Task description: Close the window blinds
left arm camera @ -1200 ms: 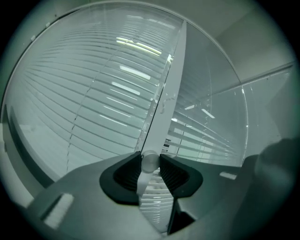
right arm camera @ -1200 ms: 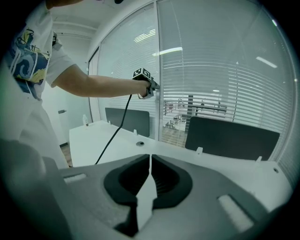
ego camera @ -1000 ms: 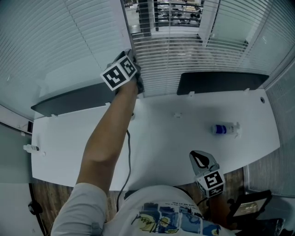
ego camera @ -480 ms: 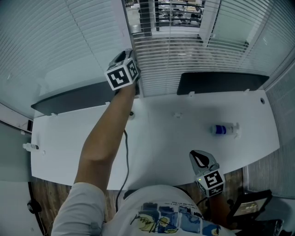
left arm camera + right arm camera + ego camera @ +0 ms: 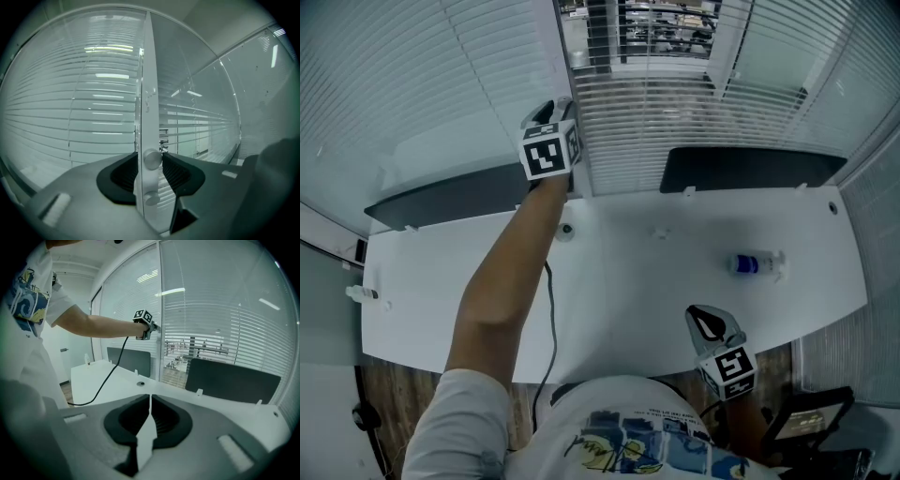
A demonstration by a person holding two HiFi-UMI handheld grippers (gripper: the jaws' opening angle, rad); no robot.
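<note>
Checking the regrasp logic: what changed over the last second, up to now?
The left tongs rolled about their own axis without leaving the window post. Their jaws have just been opening, and the round knob stands between them, not gripped. The right tongs, shut, and the bottle on the desk stayed put.

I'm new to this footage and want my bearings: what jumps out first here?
The outstretched left arm stands out first. Its left gripper is up at the white window post between the blinds, and its jaws, which have just been opening, stand either side of a round knob. The right gripper hangs shut by the near edge of the white desk, with a small bottle on the desk's right part.
</note>
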